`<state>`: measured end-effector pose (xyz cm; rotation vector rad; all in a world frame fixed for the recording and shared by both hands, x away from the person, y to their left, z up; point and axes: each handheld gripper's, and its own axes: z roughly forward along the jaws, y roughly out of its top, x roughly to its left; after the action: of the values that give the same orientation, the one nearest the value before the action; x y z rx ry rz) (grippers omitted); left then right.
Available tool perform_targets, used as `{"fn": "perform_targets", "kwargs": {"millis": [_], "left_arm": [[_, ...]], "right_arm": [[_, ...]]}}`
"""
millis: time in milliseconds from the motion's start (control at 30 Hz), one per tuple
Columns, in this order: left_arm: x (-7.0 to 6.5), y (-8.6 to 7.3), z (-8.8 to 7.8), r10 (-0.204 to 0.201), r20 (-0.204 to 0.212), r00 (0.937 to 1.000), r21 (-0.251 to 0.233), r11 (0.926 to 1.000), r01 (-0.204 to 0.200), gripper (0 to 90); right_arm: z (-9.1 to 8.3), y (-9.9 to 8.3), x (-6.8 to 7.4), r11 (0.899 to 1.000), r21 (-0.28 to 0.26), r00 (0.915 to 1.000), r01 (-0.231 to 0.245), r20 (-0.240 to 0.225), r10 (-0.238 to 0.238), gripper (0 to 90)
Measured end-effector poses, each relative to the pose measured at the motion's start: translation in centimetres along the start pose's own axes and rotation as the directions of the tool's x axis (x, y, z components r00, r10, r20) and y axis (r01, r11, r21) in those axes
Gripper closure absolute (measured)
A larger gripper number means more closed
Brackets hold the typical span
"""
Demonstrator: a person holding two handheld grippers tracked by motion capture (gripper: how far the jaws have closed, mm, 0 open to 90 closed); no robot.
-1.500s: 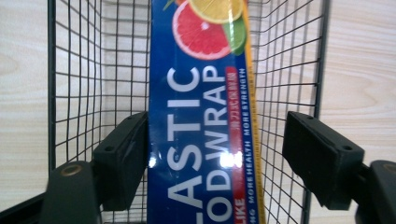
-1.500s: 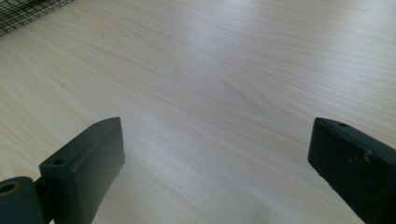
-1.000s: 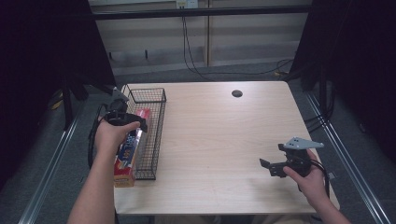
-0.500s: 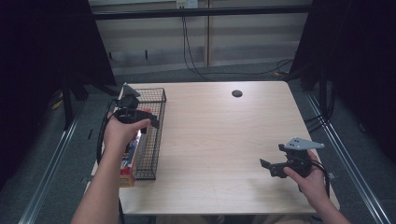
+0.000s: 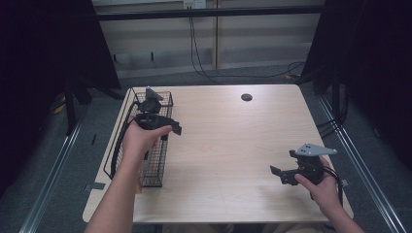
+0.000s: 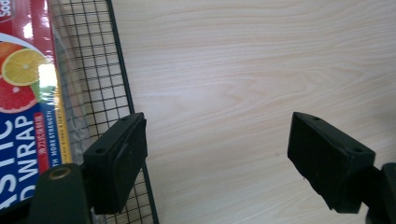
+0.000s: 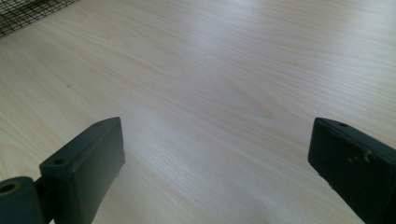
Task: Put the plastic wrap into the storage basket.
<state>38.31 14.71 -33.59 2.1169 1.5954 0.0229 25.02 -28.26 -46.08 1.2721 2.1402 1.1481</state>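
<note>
The left gripper (image 5: pixel 167 127), jaws spread and empty, hangs over the wire basket (image 5: pixel 158 165) rim; the plastic-wrap box (image 6: pixel 28 93) lies inside. The right gripper (image 5: pixel 282 175) rests spread, far right.

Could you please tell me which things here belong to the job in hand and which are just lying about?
Job in hand:
- plastic wrap box
- wire basket
- left claw, open, empty

Lying about:
- right claw, open, idle
- table grommet

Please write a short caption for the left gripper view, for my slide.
Open left tongs above the wooden table, beside a wire basket holding a plastic wrap box.
</note>
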Motion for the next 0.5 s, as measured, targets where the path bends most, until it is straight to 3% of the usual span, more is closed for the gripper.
{"fn": "perform_targets", "kwargs": {"millis": [333, 500], "left_arm": [[-1.8, -0.2, 0.4, 0.041, 0.022, 0.9989, -0.003, 0.9991, -0.041, 19.7], [-2.6, -0.4, 0.8, 0.067, 0.013, 0.9977, 0.002, 0.9978, -0.067, 19.3]], "right_arm": [[0.0, 0.0, 0.0, 1.000, -0.003, 1.0000, 0.003, 0.000, -0.003, 3.6], [0.0, 0.0, 0.1, 1.000, -0.005, 1.0000, 0.004, 0.002, -0.004, 3.6]]}}
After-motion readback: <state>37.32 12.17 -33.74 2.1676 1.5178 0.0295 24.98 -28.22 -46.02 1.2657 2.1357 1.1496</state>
